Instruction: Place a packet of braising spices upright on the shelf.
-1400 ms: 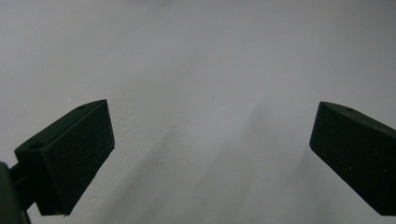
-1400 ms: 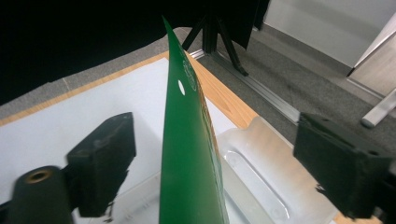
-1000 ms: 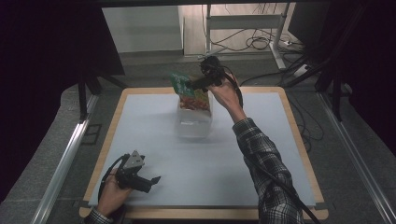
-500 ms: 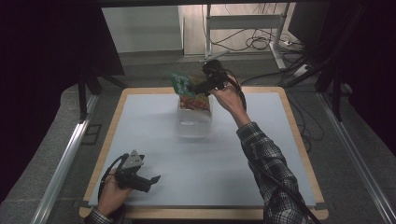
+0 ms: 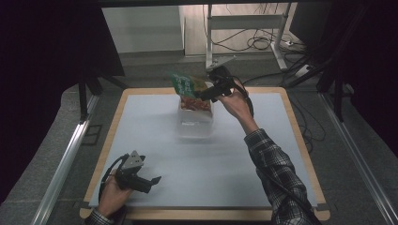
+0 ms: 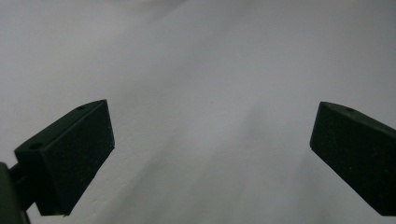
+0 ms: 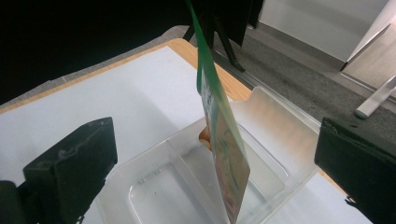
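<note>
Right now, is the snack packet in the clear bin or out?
Partly in: snack packet stands edge-up, lower end inside clear bin, between the spread right jaws.

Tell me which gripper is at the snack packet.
The right gripper, raised over the clear tub, open jaws either side of the snack packet. The left gripper sits at the table's near edge, open on nothing.

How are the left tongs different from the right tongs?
The left tongs sit low by the near edge of the white table; the right tongs are raised at the far side, over a clear plastic tub.
The left tongs have nothing between the jaws; the right tongs have a green snack packet standing edge-on between theirs, apparently touching neither.
Both are black and wide open.
</note>
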Demonstrator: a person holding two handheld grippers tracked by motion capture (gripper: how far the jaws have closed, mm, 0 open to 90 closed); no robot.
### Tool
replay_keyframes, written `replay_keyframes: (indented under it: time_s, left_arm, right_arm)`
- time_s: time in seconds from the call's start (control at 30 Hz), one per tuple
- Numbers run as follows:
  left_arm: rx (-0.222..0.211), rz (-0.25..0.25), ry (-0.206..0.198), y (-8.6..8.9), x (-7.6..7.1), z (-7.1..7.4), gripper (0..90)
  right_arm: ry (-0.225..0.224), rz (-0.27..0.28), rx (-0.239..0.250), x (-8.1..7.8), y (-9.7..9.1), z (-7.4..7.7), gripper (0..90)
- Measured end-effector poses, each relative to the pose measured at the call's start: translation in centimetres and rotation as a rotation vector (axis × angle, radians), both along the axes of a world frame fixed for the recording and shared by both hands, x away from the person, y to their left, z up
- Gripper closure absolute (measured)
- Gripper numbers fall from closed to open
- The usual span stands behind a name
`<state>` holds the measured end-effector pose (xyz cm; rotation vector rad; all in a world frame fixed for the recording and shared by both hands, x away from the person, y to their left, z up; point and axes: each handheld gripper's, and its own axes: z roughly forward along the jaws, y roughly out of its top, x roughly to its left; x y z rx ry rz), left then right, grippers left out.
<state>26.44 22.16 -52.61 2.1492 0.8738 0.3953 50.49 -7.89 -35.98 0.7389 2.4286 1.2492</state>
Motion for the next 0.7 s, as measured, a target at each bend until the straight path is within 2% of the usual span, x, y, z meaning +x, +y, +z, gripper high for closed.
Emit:
replay_keyframes:
  time_s: [0.37,0.7]
  left_arm:
    - [-0.005,-0.001,-0.005,0.0,0.0,0.0,0.0]
    - [-0.001,0.000,-0.008,0.1,-0.1,0.0,0.0]
  right_arm:
    - [-0.001,0.008,-0.003,-1.1,-0.8,-0.6,0.0]
    - [-0.004,0.007,0.000,-2.4,-2.4,-0.6,0.0]
